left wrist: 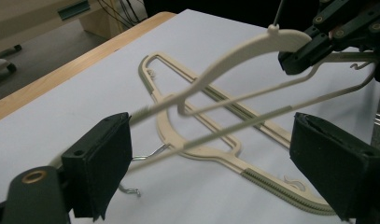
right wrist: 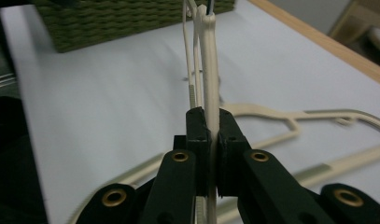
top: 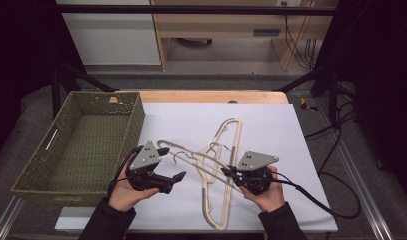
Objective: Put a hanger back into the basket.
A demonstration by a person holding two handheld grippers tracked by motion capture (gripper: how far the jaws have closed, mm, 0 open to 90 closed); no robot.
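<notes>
1. The right gripper (top: 230, 173), at 5 o'clock on the white sheet (top: 271, 125), has its jaws clamped on a cream hanger (top: 198, 159), which is lifted off the sheet.
2. In the right gripper view the pads (right wrist: 198, 135) press the hanger's arm (right wrist: 210, 70) from both sides.
3. The left gripper (top: 175, 181), at 7 o'clock, has wide jaws; in the left gripper view the raised hanger (left wrist: 234, 53) passes between them untouched.
4. A 2nd hanger (top: 226, 145) lies flat mid-sheet, under the raised one.
5. A green woven basket (top: 136, 117) stands at 9 o'clock, beside the sheet.
</notes>
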